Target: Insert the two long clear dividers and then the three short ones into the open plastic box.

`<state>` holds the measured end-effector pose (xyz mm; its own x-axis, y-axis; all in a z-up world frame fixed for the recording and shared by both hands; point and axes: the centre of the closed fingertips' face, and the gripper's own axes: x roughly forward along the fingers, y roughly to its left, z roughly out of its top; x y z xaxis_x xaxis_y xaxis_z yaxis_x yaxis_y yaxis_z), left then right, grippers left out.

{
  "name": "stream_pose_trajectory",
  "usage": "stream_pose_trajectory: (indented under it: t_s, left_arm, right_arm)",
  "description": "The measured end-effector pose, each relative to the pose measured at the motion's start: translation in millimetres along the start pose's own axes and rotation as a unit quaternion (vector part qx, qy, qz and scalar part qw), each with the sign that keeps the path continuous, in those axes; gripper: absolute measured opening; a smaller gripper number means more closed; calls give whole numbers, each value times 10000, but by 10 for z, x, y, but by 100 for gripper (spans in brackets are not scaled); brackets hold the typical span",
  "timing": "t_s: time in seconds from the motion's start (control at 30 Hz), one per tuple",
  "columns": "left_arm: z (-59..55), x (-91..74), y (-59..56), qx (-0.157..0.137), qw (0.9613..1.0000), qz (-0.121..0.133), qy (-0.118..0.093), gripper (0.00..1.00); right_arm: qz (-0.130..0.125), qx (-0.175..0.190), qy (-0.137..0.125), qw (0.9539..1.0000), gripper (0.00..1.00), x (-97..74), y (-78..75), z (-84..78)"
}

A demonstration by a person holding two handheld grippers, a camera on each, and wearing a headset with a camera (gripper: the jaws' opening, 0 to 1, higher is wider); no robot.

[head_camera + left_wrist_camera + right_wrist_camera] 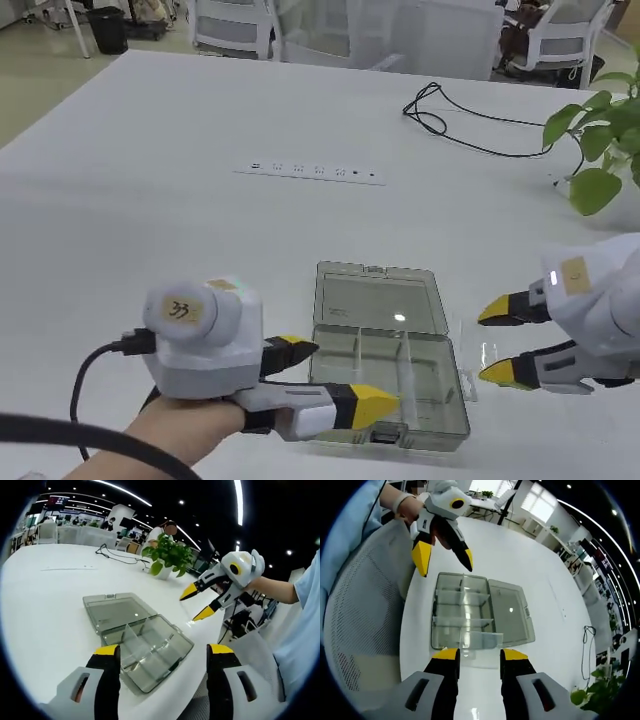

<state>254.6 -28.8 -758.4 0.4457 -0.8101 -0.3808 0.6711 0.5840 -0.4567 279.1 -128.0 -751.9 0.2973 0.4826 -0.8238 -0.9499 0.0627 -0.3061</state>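
Clear plastic divider strip (481, 640) is seen flat on the white desk (200, 150) just beside the smoky open plastic box's (380, 300) right wall, long axis along it, nearest the right gripper (482, 347), whose fingers, like the left gripper's (355, 375), are spread and empty.

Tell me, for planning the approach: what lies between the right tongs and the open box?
A clear divider lies on the table between the right gripper and box, in right gripper view.
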Motion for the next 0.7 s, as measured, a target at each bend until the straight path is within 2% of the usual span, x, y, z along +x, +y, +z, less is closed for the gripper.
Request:
stream_pose_trajectory:
  t_s: [0.2,0.27,0.3,0.33,0.4,0.47,0.6,0.7]
  left_arm:
    - [77,128,-97,-402,9989,-226,5,60]
    - [90,163,-114,-679,9973,-291,42,55]
    - [112,180,-114,-687,9971,-324,0,53]
    - [114,198,-113,-900,9954,-313,23,50]
    - [135,227,-143,-1049,9936,-421,21,46]
    - [147,249,-155,-1083,9931,-456,23,42]
    - [184,289,-194,-1397,9886,-566,-32,34]
    - [198,307,-201,-1479,9872,-590,-69,28]
  right_arm:
    - [-18,-248,-165,9996,32,12,9,236]
    - [-21,-340,-206,9992,32,20,16,296]
    - [-27,-421,-221,9989,32,27,25,339]
    - [-19,-471,-250,9986,32,33,38,382]
    - [-9,-540,-263,9982,32,44,49,427]
    - [-6,-656,-256,9975,32,62,59,468]
    - [43,-784,-313,9964,32,85,94,558]
    - [55,-893,-313,9955,32,103,112,597]
